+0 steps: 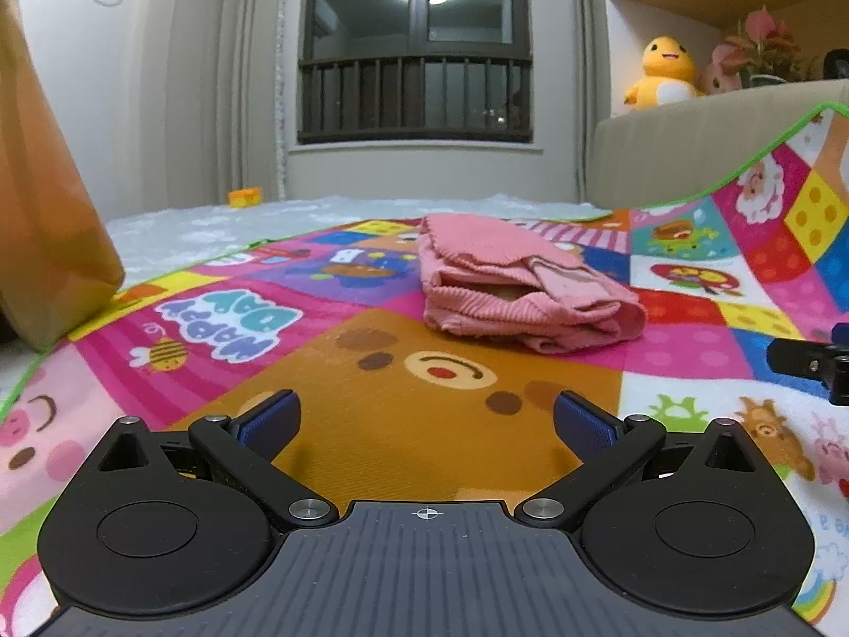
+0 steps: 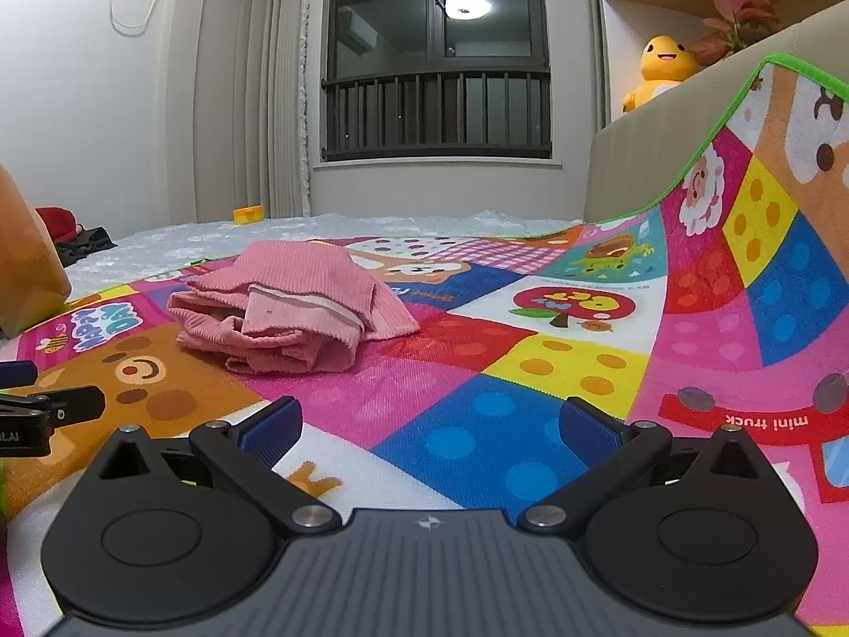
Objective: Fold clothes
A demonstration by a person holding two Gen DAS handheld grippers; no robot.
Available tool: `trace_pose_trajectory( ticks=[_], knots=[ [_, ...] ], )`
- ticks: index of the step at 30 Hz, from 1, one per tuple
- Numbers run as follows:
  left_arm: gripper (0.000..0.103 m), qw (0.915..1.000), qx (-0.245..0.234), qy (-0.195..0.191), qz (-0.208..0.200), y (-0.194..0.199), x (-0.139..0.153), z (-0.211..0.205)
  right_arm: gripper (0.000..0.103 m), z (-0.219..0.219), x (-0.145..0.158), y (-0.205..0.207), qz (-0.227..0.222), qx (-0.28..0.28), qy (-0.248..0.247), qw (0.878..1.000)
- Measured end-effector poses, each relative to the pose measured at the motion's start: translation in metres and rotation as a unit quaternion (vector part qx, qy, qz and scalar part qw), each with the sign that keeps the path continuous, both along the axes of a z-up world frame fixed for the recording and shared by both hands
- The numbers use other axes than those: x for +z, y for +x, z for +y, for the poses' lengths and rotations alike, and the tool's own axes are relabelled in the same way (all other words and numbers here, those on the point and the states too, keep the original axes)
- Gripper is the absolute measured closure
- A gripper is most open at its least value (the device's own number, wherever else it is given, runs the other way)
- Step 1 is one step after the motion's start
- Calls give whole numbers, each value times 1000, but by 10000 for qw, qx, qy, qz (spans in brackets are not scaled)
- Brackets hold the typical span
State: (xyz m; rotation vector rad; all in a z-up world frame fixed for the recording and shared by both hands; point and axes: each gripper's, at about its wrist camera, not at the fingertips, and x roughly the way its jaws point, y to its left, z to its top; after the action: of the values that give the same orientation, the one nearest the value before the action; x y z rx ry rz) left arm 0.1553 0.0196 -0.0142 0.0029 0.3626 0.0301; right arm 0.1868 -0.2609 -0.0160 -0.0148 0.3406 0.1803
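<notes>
While lying folded on the play mat (image 1: 371, 424), pink corduroy garment (image 1: 520, 292) untouched. Left gripper (image 1: 424, 419) and right gripper (image 2: 430, 424) near, fingers (image 1: 270, 419) apart, empty.

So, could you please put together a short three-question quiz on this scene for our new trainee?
1. True or false: the left gripper is shut on the pink garment.
2. Multiple choice: the pink garment lies on (a) the white bedsheet, (b) the colourful play mat, (c) the shelf.
3. Fill in: the yellow plush toy sits to the ______ of the window in both views.

Key
1. False: both it and the right gripper are open and empty, short of the garment.
2. b
3. right
</notes>
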Motion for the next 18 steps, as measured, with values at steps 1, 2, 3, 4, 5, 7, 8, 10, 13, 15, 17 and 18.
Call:
trace_pose_trajectory(
  ticks=[1, 2, 3, 4, 5, 7, 8, 10, 13, 15, 17, 18],
  knots=[
    [0, 10000, -25, -7, -9, 0, 0, 0, 0, 0, 0, 0, -2, 0, -3, 10000],
    [0, 10000, -63, -43, -31, -1, 0, 2, 0, 0, 0, 0, -3, -2, 1, 10000],
    [0, 9999, -66, -71, -40, -1, 0, 3, 0, 0, 0, 0, -3, -4, 8, 10000],
    [0, 9999, -68, -98, -48, -2, 0, 4, 0, 0, 0, 0, -5, -4, 13, 10000],
    [0, 9999, -65, -112, -43, -1, 0, 4, 0, 0, 0, 0, -8, -4, 18, 10000],
    [0, 9999, -58, -139, -34, -1, 1, 5, 0, 0, 0, -1, -17, -7, 21, 10000],
    [0, 9999, -67, -141, -38, -1, 1, 5, 0, 0, 0, -1, -20, -8, 21, 10000],
    [0, 9998, -109, -147, -65, -1, 1, 5, 0, 0, 0, -1, -23, -7, 20, 10000],
    [0, 9996, -136, -185, -134, -3, 1, 7, 0, 0, 0, -1, -28, -6, 28, 10000],
    [0, 9996, -122, -197, -137, -4, 1, 7, 0, 0, 0, -1, -42, -6, 35, 10000],
    [0, 9997, -100, -198, -132, -3, 1, 7, 0, -1, 0, -2, -60, -8, 38, 10000],
    [0, 9997, -100, -196, -141, -4, 1, 7, 0, -1, 0, -2, -68, -8, 42, 10000]
  ],
)
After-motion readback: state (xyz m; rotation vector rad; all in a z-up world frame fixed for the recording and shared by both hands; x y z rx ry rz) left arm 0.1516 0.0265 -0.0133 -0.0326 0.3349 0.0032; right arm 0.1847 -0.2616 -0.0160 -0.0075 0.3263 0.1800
